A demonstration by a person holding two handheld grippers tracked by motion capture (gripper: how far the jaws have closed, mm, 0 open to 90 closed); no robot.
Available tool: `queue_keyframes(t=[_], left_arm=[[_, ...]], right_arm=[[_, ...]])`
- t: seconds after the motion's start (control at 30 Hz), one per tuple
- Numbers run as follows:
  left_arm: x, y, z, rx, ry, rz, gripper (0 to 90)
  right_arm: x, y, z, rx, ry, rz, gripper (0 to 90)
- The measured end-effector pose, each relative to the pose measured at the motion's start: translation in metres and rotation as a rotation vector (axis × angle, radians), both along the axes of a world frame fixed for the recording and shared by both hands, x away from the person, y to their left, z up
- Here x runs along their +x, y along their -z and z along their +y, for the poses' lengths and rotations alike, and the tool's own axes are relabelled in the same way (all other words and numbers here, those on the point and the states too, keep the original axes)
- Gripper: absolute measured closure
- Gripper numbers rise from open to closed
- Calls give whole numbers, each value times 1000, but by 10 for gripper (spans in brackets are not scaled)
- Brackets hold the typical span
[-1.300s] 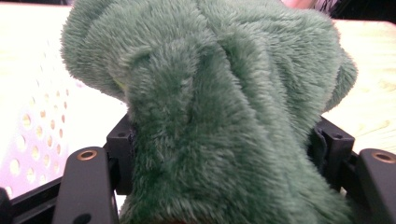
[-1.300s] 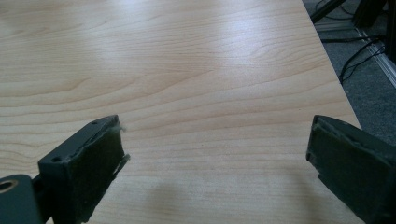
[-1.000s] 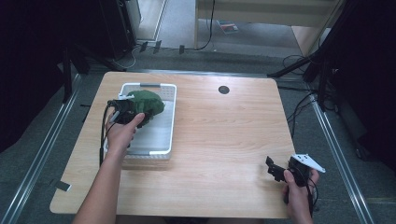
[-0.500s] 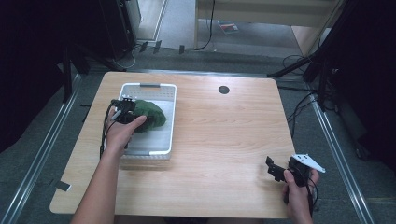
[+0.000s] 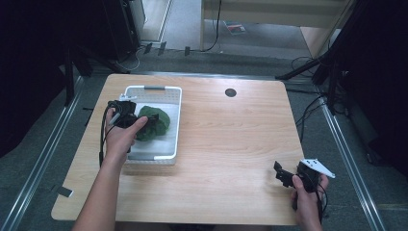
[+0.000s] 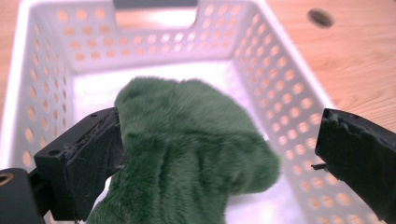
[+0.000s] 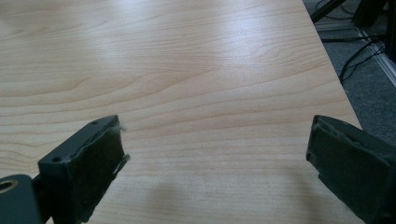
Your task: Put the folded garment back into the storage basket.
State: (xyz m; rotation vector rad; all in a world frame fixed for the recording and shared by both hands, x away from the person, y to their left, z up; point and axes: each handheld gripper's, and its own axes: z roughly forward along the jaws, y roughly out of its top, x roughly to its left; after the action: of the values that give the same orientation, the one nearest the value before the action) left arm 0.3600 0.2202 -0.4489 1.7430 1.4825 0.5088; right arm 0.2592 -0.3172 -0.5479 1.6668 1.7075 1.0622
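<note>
Grey carpeted floor [image 5: 43, 159] surrounds a pale wood counter [image 5: 226, 139], with dark equipment stands and cables behind it.

Left side: white perforated basket [image 5: 176, 115] sits on the counter near its left edge, handle cut-out at the far end. Green plush cloth [image 5: 156, 121] lies bunched inside the basket, roughly mid-length, toward its right wall. Left hand [image 5: 120, 137] reaches in over the basket's left rim, holding the left gripper [image 6: 217, 154]. Left gripper view: jaws spread wide apart, the cloth between them; the left jaw's pad touches the fur, the right jaw stands clear of it, over the basket's right wall. Cloth rests on the basket floor, not clamped.

Centre: bare wood, one small dark round hole [image 5: 230, 92] near the far edge.

Right side: right hand [image 5: 308, 199] at the near right corner, holding the right gripper [image 5: 280, 173] just above the counter. Right gripper view: jaws wide apart, bare wood between them. Grey three-cornered plate [image 5: 317, 167] on top.
</note>
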Motion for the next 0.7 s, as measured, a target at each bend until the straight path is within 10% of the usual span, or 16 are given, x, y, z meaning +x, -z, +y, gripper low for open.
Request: queue_keyframes(t=[0.7], left_arm=[[-71,-17,42,-79,-32,-212,6]], right_arm=[[0,0,1,-6,-1,0,39]])
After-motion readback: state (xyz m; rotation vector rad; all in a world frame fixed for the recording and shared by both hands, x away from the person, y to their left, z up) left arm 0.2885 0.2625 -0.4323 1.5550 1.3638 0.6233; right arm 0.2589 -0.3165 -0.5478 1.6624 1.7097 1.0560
